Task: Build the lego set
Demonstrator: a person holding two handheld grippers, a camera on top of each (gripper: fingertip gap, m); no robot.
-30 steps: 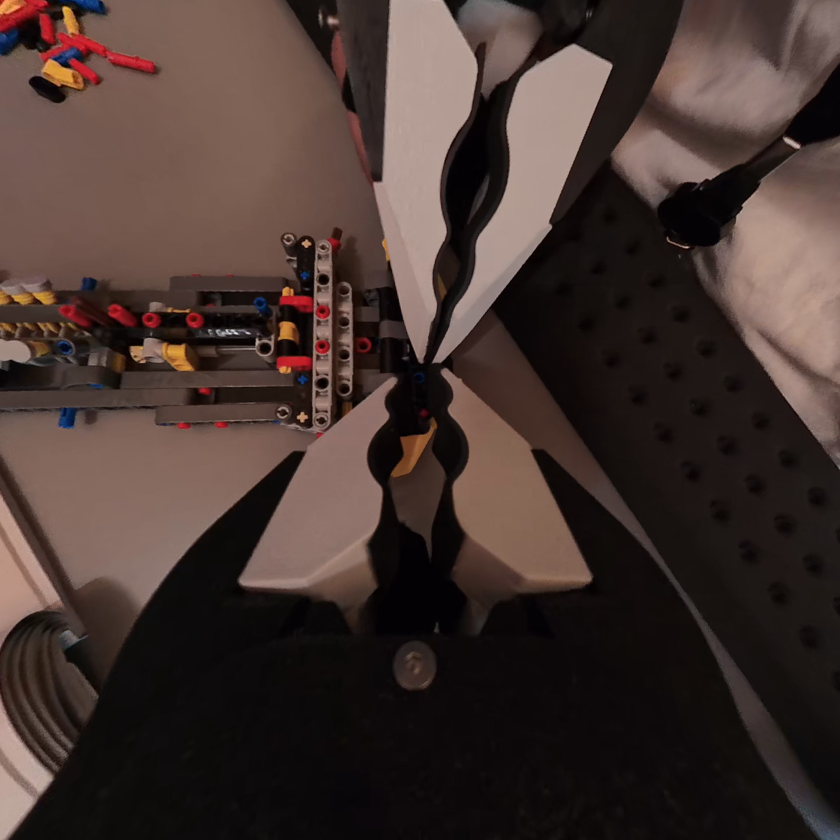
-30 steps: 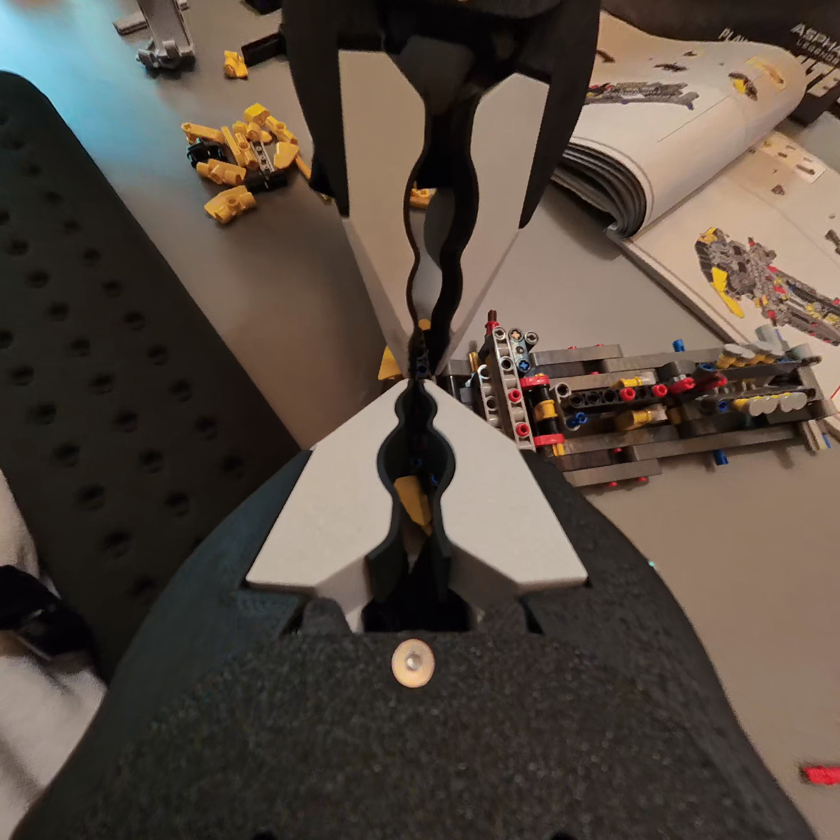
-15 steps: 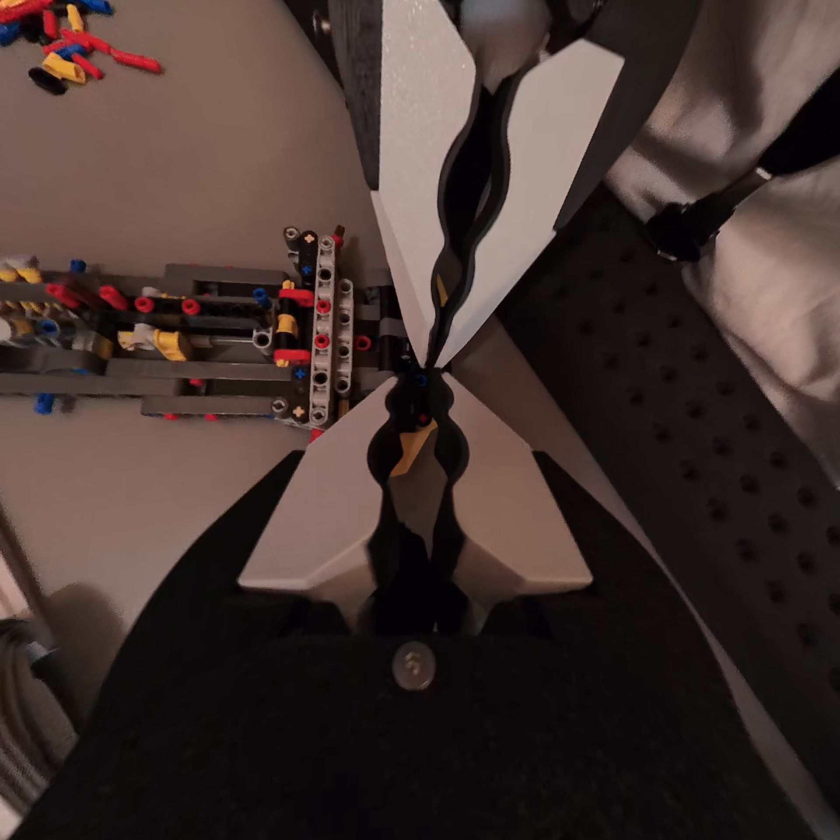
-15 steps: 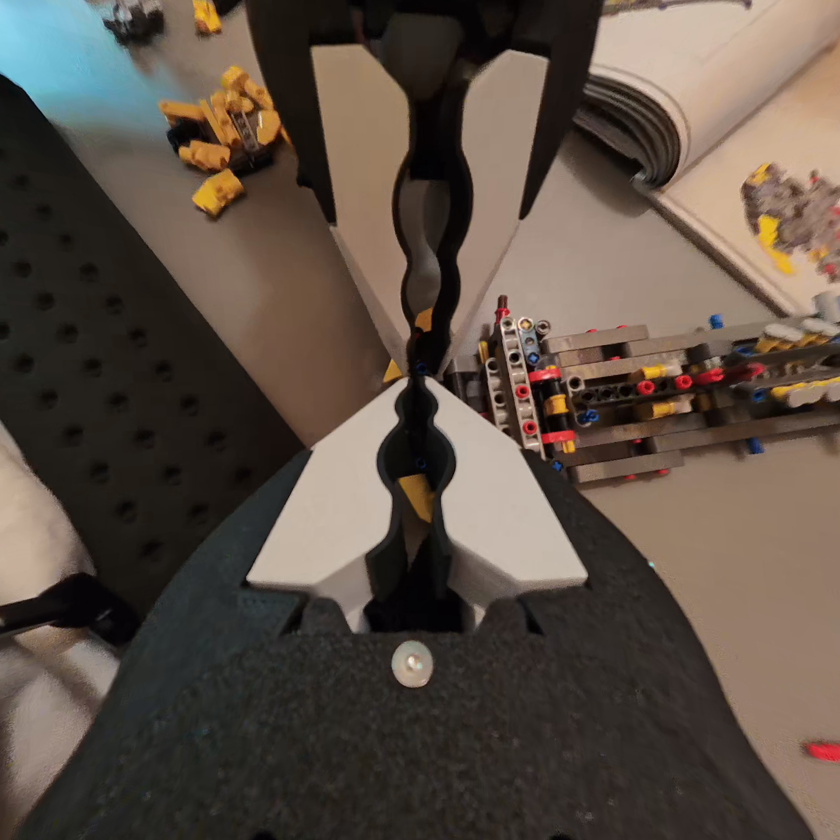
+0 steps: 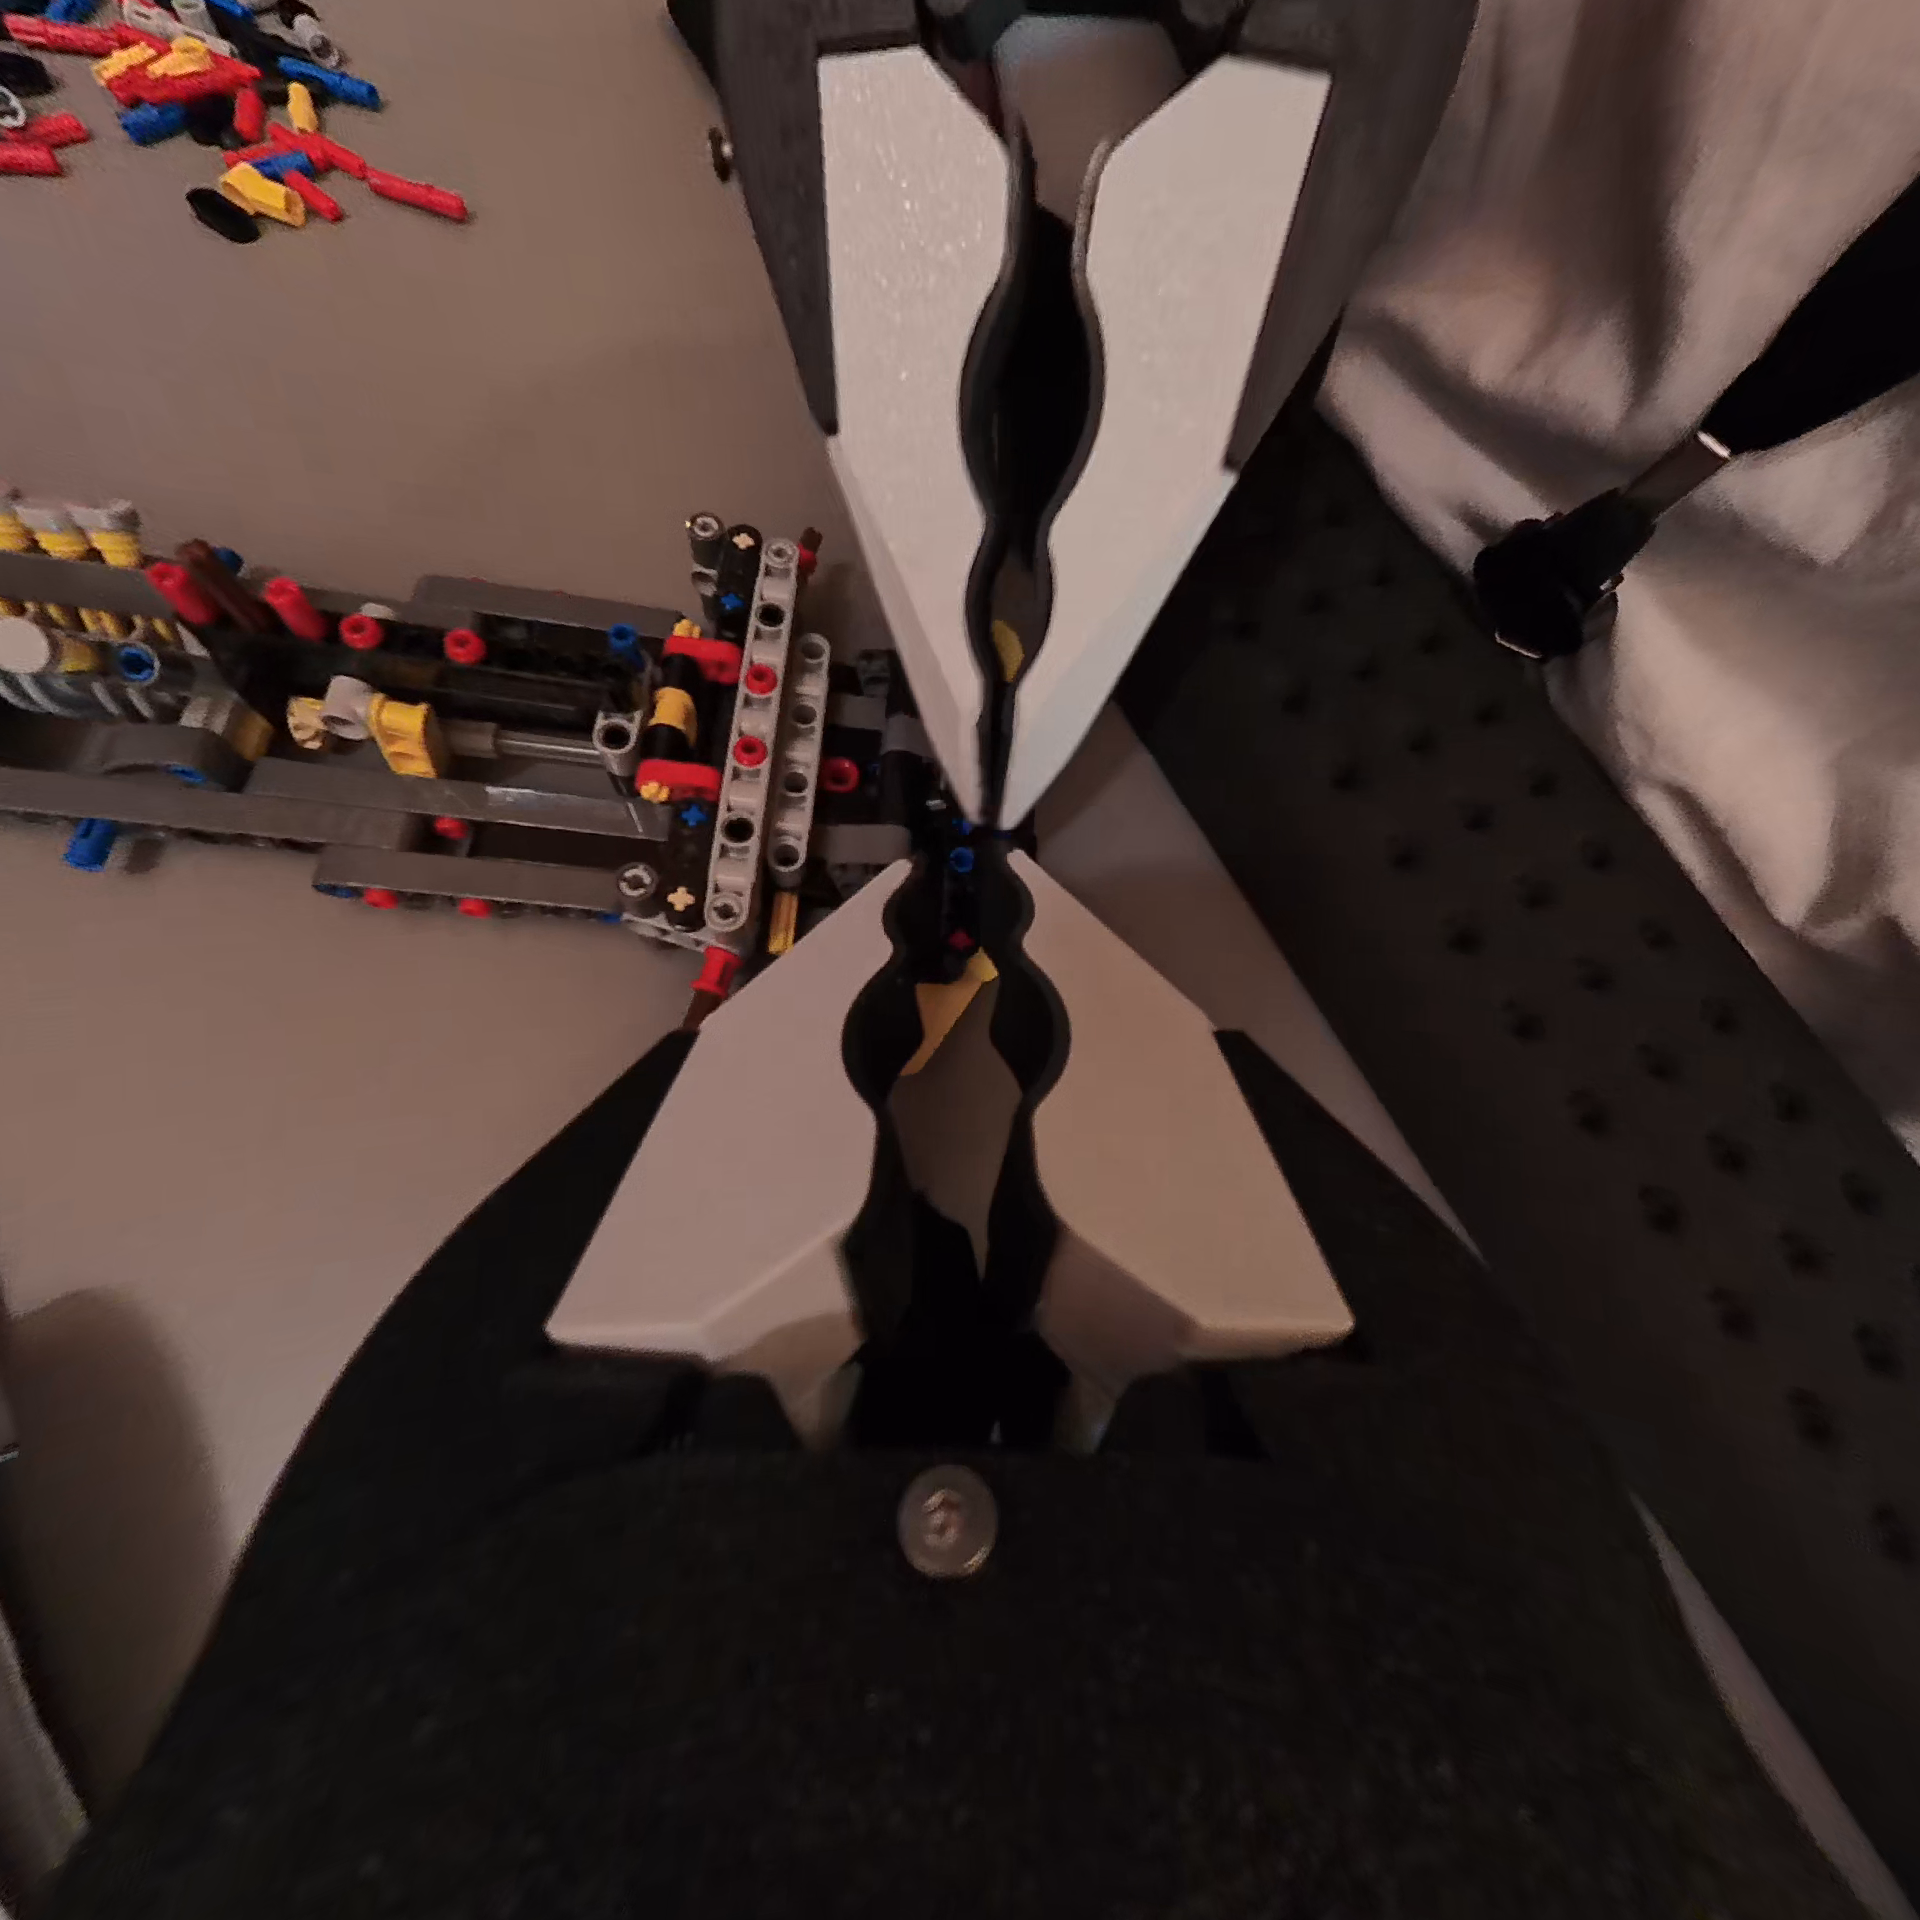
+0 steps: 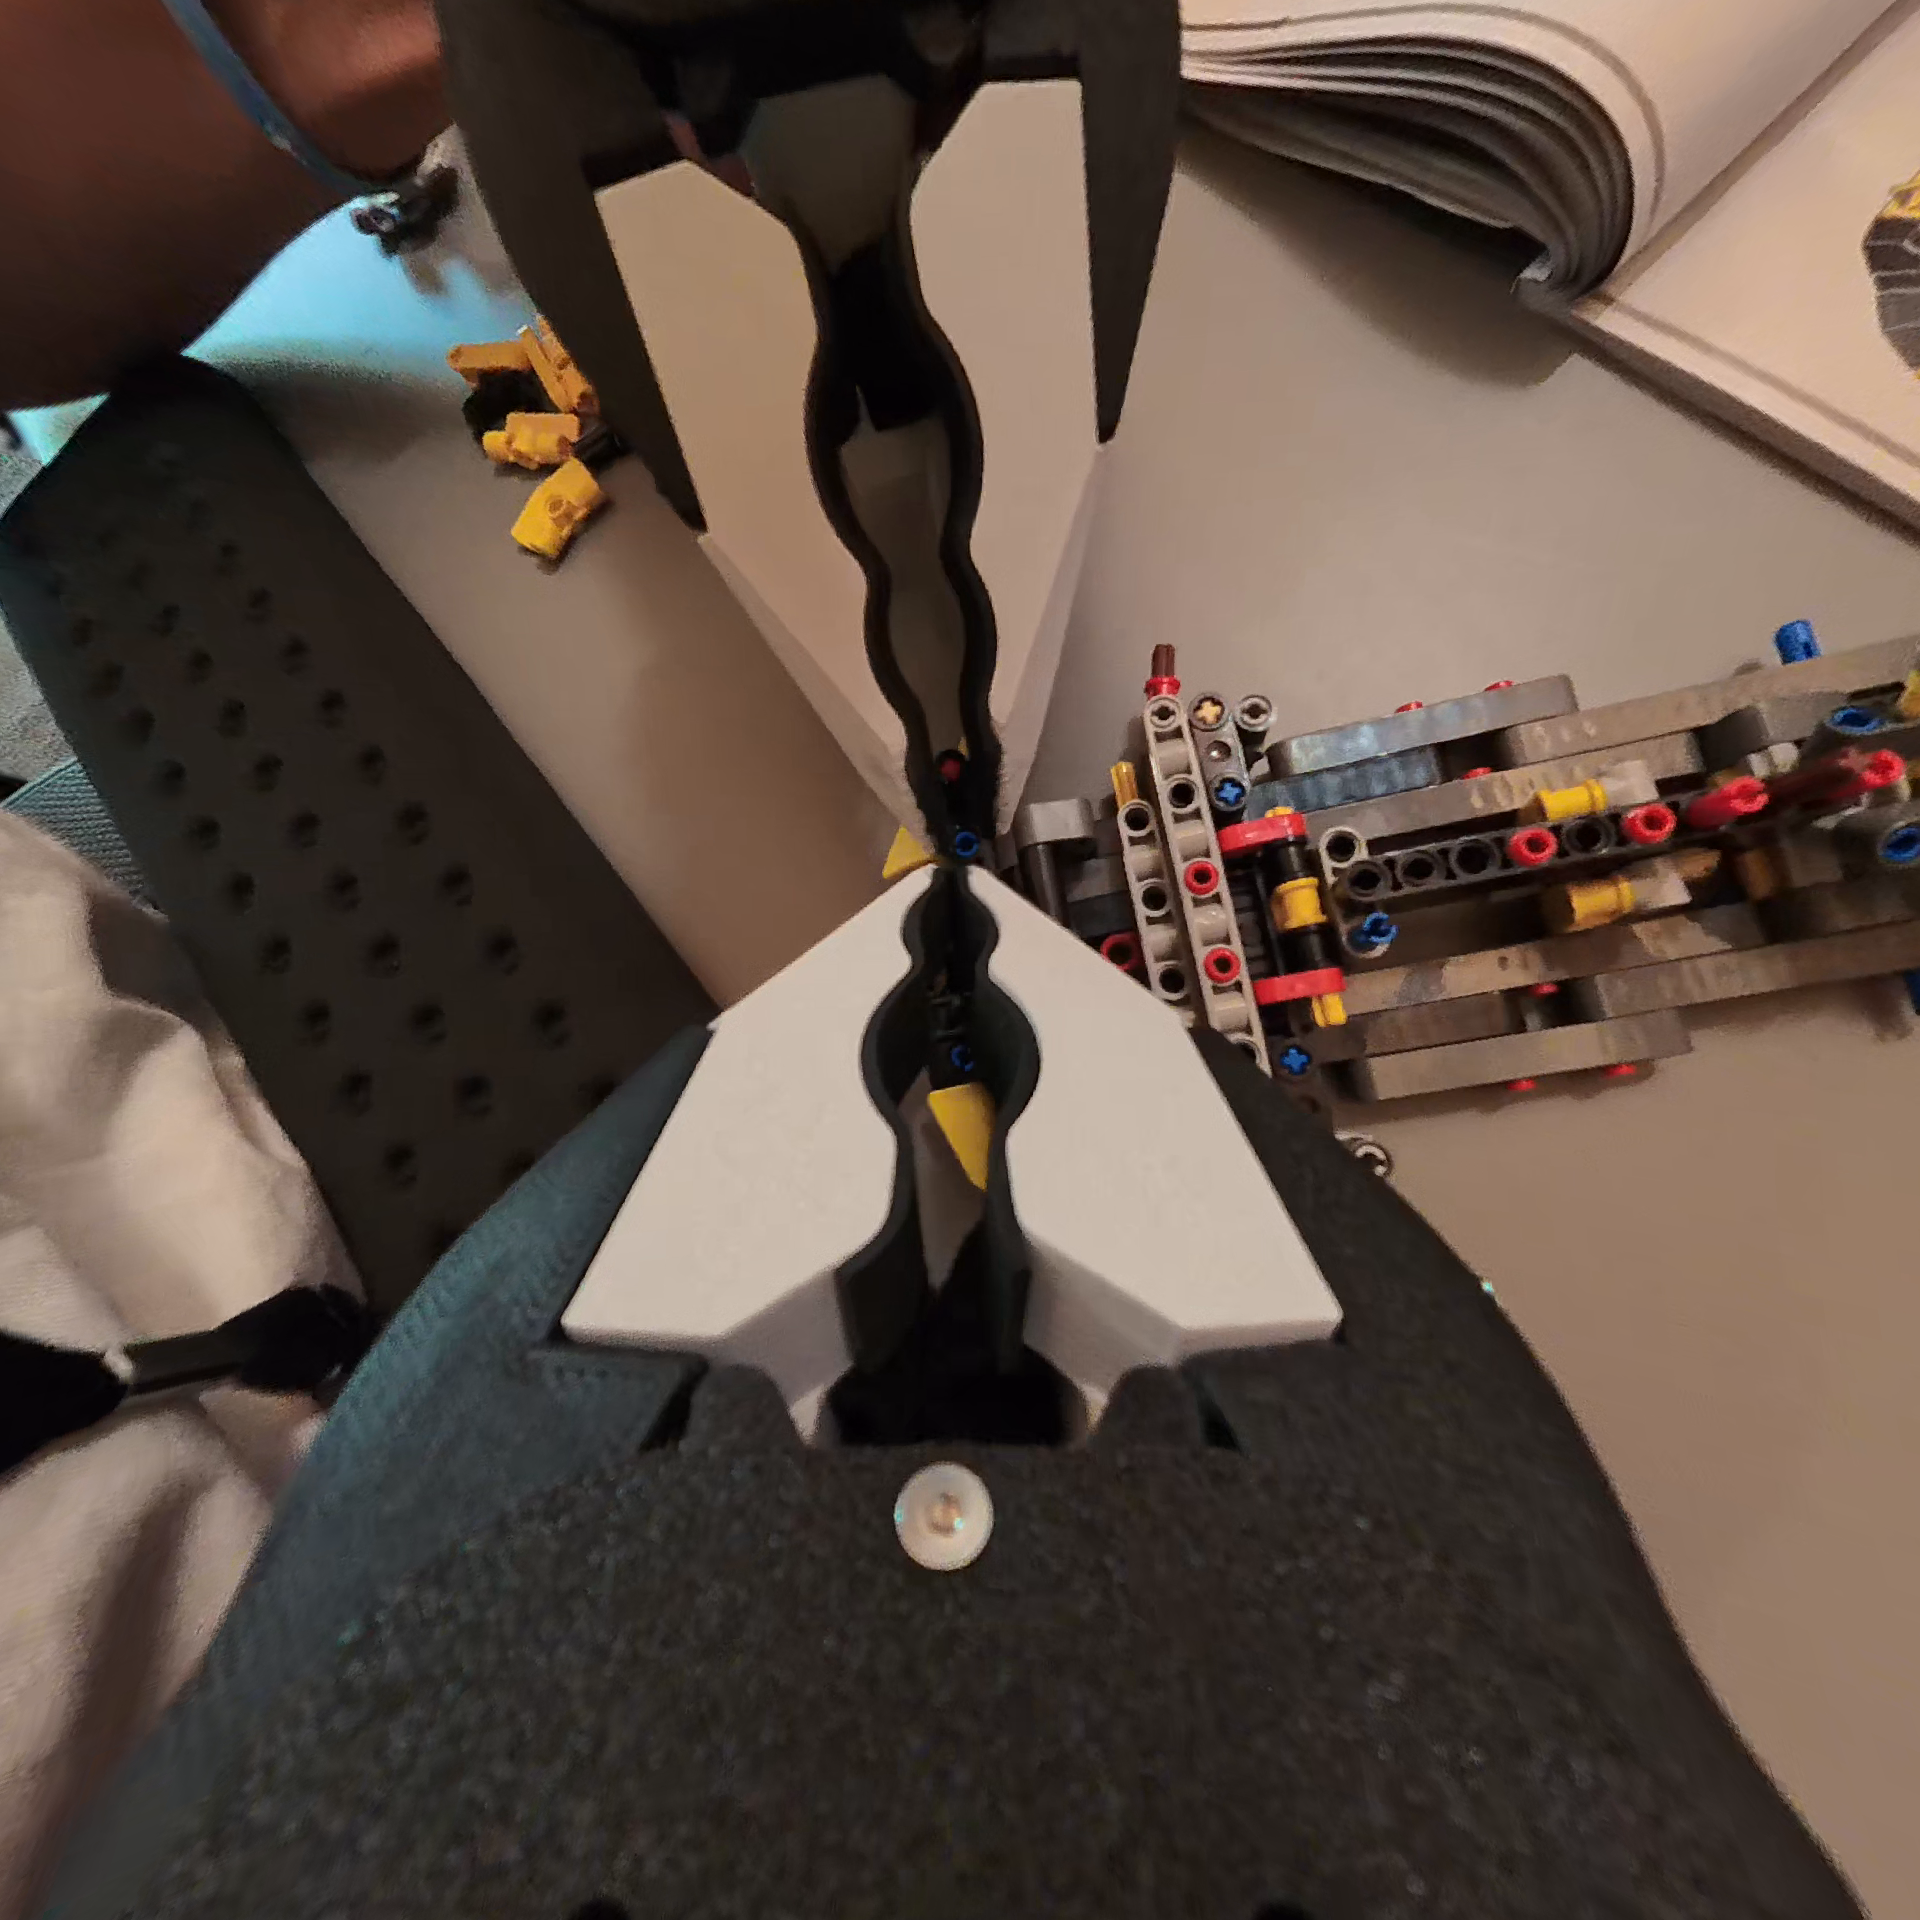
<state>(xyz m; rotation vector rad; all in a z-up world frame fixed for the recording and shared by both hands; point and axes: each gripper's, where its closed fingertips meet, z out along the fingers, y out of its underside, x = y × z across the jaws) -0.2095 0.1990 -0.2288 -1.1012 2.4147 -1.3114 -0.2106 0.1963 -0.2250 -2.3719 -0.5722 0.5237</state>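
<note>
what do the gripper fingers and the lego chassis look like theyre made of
Left gripper fingers: seemingly matte white printed plastic, faintly grainy, with black wavy pads, likely rubber. Lego chassis: hard moulded plastic, slight sheen on grey beams.

A plain grey-beige tabletop [image 5: 436, 343] fills most of the scene under dim, warm light. Along its near edge runs a dark perforated panel [image 5: 1558, 935], maybe a chair back, though I cannot tell. In the right wrist view the same holed panel [image 6: 312, 779] sits at the left, and a cool bluish glow [image 6: 312, 301] falls on the far corner of the tabletop.
</note>
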